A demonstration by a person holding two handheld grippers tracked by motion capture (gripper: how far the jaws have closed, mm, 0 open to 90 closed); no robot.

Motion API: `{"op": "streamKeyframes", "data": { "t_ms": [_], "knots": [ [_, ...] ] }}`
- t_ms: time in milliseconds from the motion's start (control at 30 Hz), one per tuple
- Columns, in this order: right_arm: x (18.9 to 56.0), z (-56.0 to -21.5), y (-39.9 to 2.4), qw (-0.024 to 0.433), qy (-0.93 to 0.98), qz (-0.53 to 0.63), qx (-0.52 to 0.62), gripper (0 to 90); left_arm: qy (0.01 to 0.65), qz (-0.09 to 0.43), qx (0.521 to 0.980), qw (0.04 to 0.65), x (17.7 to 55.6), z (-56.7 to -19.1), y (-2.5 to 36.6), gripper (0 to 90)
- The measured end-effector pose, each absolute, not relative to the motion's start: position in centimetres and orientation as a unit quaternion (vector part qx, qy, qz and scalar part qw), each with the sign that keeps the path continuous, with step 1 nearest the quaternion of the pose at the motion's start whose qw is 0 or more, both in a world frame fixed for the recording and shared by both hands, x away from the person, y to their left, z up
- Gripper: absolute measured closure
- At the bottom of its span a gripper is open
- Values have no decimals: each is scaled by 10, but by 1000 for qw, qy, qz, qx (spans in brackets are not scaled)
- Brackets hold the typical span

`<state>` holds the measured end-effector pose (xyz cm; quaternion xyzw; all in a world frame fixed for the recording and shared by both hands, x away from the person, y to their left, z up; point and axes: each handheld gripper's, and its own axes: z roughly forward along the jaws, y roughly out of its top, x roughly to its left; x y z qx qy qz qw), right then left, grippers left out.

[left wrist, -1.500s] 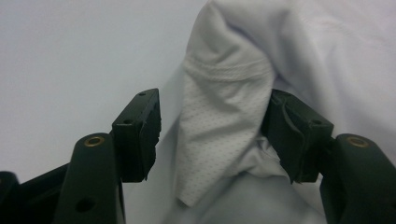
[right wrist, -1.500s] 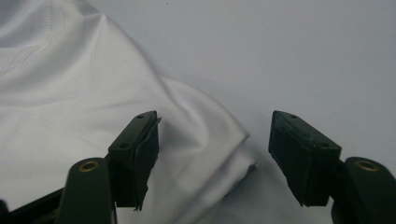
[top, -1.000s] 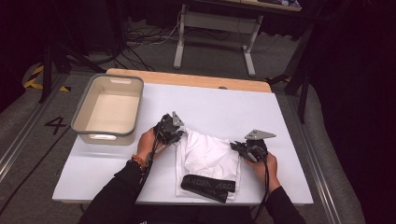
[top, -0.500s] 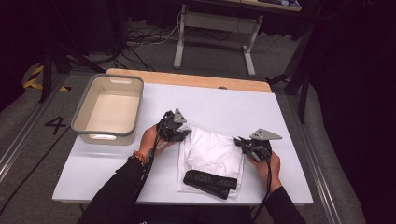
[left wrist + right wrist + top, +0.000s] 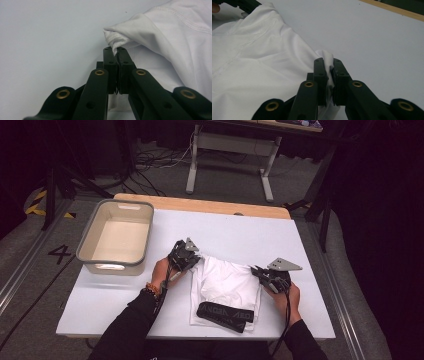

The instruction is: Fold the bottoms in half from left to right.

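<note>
**White garment pinched at 2 corners**

So the white table (image 5: 240,232) has a beige bin (image 5: 116,237) at its far left. In the middle lies a white garment (image 5: 227,287), folded, with a black lettered waistband (image 5: 225,311) across its near edge. The left gripper (image 5: 192,261) is clamped on the cloth's far left corner, the right gripper (image 5: 256,271) is clamped on its right edge, fabric bunched between both sets of jaws.

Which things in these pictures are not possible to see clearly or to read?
- Black waistband, high view: the lettering is too small and blurred to read.
- White garment, high view: the waistband covers its near edge.
- Cloth inside the left gripper and the right gripper: the shut jaws hide how deep it goes.
</note>
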<state>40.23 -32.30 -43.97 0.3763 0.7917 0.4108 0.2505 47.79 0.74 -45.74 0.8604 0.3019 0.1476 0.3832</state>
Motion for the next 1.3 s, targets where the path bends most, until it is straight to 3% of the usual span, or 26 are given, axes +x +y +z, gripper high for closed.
{"op": "streamKeyframes", "data": {
  "t_ms": [433,500,567,700,833,933,1167,1300],
  "knots": [
    [438,-439,-314,270,787,397,386,828,312,227,843,375,494,-442,2,857],
    [444,-440,-311,281,789,386,388,788,313,245,836,378,494,-438,1,847],
    [446,-439,-311,295,783,384,391,673,316,250,831,384,493,-433,3,789],
    [442,-430,-317,298,767,402,401,698,319,249,817,410,487,-423,8,732],
    [426,-424,-318,266,771,424,393,742,305,231,820,425,474,-417,2,686],
    [409,-422,-311,244,796,423,358,701,296,232,817,438,461,-415,-6,600],
    [364,-425,-299,194,826,432,306,706,222,182,851,440,408,-425,-12,566],
    [344,-430,-294,167,834,434,296,584,187,157,872,424,379,-434,-6,524]
  ]
}}
